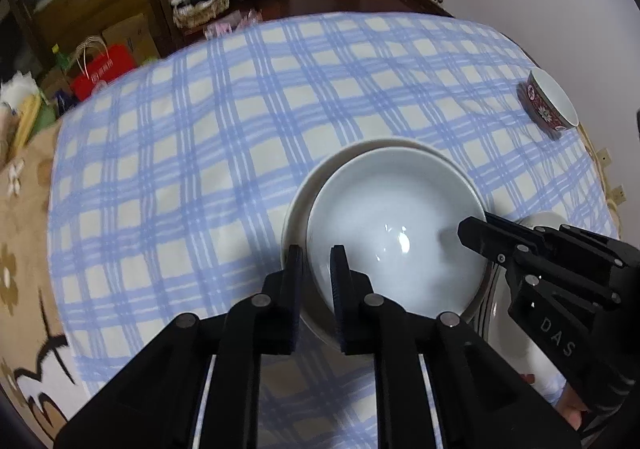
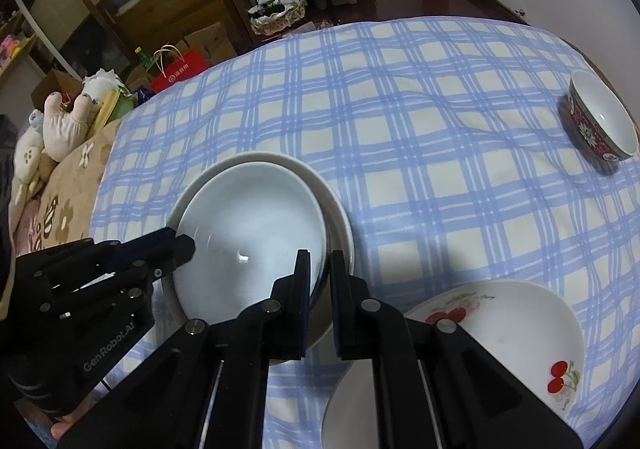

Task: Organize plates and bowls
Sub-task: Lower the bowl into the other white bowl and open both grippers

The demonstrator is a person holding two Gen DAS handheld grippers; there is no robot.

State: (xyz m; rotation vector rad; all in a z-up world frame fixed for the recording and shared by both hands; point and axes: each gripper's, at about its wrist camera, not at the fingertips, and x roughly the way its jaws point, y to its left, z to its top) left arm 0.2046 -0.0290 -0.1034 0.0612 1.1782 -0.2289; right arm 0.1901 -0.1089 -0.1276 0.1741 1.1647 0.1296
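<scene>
A pale blue-white bowl sits nested in a wider cream bowl on the blue checked cloth. My left gripper is shut on the near-left rims of the nested bowls. My right gripper is shut on their right rims; it shows in the left wrist view. The nested bowls show in the right wrist view, with the left gripper at their left. A cherry-patterned plate lies by the right gripper. A small red patterned bowl stands at the far right.
The table's blue checked cloth spreads behind the bowls. A beige flowered fabric lies at the left edge. Plush toys, a red bag and wooden cabinets stand beyond the table. A white wall is at the right.
</scene>
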